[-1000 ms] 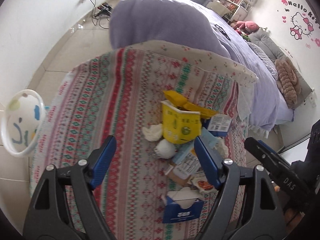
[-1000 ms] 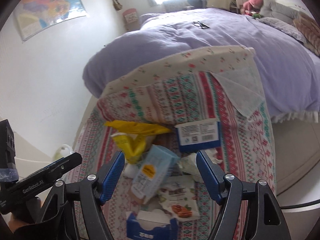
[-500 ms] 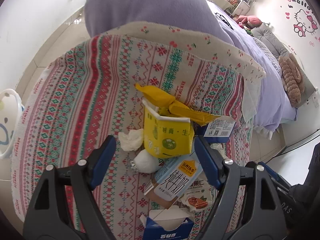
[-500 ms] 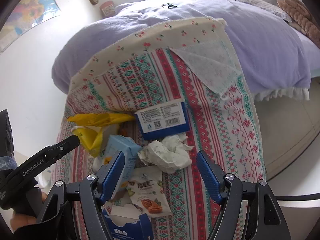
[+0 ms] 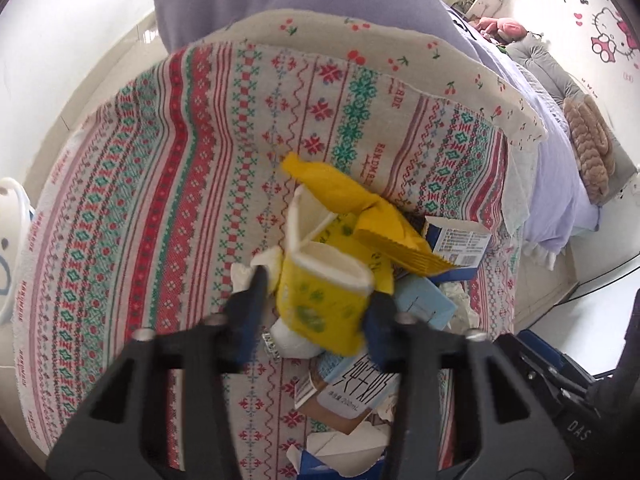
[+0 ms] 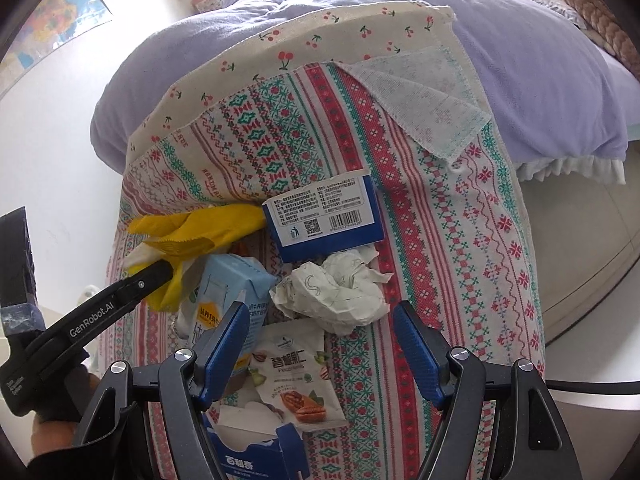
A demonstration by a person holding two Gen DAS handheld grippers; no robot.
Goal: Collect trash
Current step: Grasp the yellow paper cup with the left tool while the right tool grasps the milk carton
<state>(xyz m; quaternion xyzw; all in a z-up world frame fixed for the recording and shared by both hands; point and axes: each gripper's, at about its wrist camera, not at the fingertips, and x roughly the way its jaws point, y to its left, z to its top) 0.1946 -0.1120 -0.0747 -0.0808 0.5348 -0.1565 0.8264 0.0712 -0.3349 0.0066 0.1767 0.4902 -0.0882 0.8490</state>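
- Two tools are in view. The left tool has just been closing its jaws on one yellow carton; the blue pads sit against both its sides, blurred.
- The right tool stands wide open with nothing between its pads, hanging just over one crumpled white paper ball.
- The trash lies heaped on a red-and-green patterned cloth spread over the end of a bed with a lilac cover.
- Counted in the heap: one yellow carton, one yellow foil wrapper above it, one pale-blue milk carton, one blue-and-white box with a barcode, one paper ball, one nut-snack packet, and one torn blue box nearest the cameras.
- One white tissue wad lies under the yellow carton, touching it.
- One white round rim shows at the left edge, beside the bed.
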